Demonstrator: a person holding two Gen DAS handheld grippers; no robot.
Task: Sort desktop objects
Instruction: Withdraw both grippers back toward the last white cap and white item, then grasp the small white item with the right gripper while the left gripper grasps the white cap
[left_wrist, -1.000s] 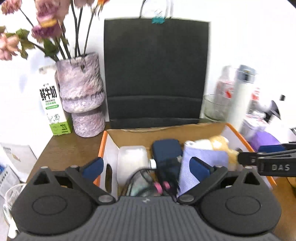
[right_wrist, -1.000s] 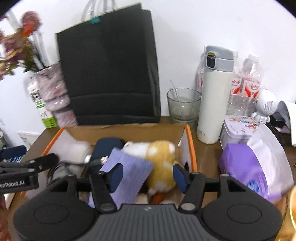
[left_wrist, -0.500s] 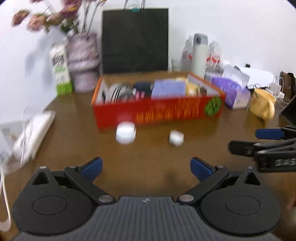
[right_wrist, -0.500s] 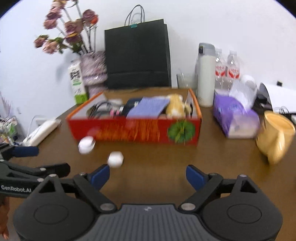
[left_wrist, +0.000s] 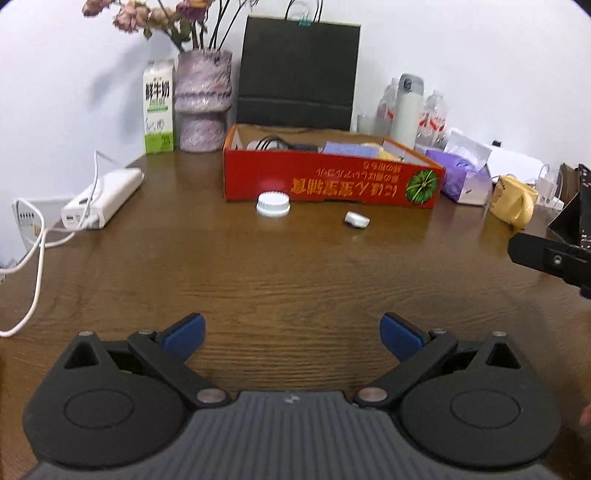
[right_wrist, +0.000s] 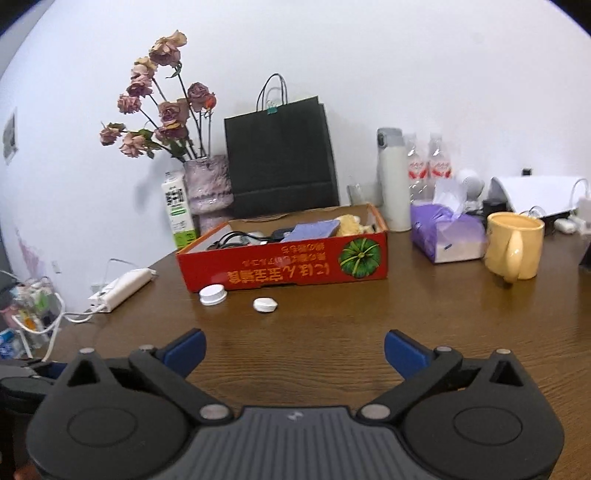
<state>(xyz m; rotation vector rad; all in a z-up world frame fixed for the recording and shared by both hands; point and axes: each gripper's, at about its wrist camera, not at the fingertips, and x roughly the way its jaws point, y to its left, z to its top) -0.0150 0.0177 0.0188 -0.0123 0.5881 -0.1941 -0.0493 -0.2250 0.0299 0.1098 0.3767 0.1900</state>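
status: sorting partly done, judged from how things lie now.

done: the red box (right_wrist: 288, 262) sits at 12 o'clock on the counter (right_wrist: 369, 332) and already holds several items: a purple cloth (right_wrist: 316, 229), a yellow plush (right_wrist: 349, 223), a dark pouch and some cables (right_wrist: 231, 238). contents toward the box's 9 o'clock end are too small to id w/ certainty.

left: two small white items lie loose on the counter, just in front of the box's near wall, outside it. the white round cap (right_wrist: 213, 294) is at approx 11 o'clock from the right gripper (right_wrist: 294, 350), near the box; the small white case (right_wrist: 265, 305) is beside it toward 12 o'clock, apart from both cap and box. in the left-wrist view the same cap (left_wrist: 273, 203) and case (left_wrist: 357, 220) read at 12 and 1 o'clock.

not clear whether the yellow mug (right_wrist: 513, 249), purple tissue pack (right_wrist: 445, 236) at 2 o'clock, or the power bank (left_wrist: 103, 197) at 10 o'clock belong to the sort.

jaws: right gripper jaws are opening, now spread wide, nothing between them. left gripper (left_wrist: 291, 334) jaws also wide, nothing between them. both units sit well back from the box, over bare counter.

est. remaining: pick up cap and case, place in box.
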